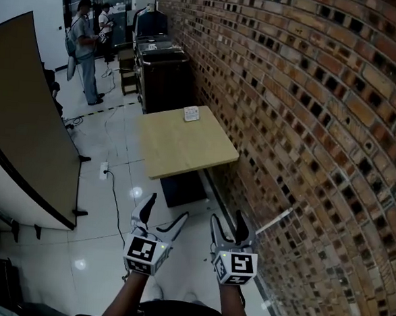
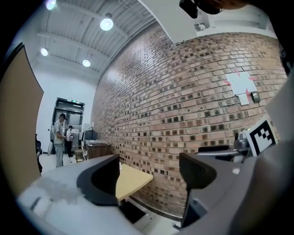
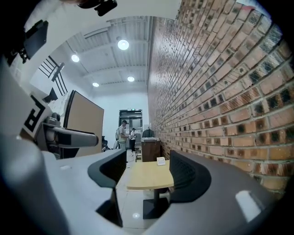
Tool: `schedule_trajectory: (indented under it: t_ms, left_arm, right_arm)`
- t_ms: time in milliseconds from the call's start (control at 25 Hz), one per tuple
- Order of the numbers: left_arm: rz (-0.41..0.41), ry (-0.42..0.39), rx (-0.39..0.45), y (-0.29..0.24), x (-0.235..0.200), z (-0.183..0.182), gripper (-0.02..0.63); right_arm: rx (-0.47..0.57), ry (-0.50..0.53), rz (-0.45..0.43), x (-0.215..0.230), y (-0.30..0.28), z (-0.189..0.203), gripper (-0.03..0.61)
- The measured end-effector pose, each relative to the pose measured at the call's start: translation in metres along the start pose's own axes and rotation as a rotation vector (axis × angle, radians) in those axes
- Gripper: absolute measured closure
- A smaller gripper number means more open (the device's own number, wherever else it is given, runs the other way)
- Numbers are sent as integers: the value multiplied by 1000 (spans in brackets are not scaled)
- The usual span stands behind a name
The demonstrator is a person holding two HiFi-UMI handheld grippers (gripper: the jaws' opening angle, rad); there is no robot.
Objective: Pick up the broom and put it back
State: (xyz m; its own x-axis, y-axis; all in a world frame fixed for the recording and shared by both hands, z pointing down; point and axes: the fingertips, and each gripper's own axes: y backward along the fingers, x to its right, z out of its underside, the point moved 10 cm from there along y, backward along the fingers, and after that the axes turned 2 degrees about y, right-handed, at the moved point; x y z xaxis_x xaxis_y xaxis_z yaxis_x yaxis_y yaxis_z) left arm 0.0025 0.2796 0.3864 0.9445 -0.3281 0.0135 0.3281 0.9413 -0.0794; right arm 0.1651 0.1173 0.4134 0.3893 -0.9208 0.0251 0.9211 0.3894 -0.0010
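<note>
No broom is plainly in view. A thin pale rod [image 1: 275,219] slants against the foot of the brick wall, just right of my right gripper; I cannot tell whether it is the broom's handle. Both grippers are held level, low in the head view and side by side. My left gripper [image 1: 169,206] [image 2: 149,176] is open, with only the floor and table showing between its jaws. My right gripper [image 1: 227,217] [image 3: 149,172] is open too and holds nothing. Both point toward a small wooden table [image 1: 185,150].
The brick wall [image 1: 309,114] runs along the right. A small white box [image 1: 191,114] lies on the table's far edge. A dark cabinet [image 1: 160,70] stands behind it. A tall brown board [image 1: 25,108] stands at the left, a cable [image 1: 114,195] crosses the floor, and two people [image 1: 84,51] stand far back.
</note>
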Motion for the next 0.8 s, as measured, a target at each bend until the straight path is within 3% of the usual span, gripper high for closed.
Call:
schedule_trajectory:
  t_ms: [360, 800]
  left_arm:
    - [-65, 16, 42, 45, -31, 2, 218]
    - [-94, 17, 48, 57, -53, -1, 218]
  right_arm:
    - [57, 90, 2, -57, -4, -18, 278]
    - [37, 129, -19, -74, -16, -27, 278]
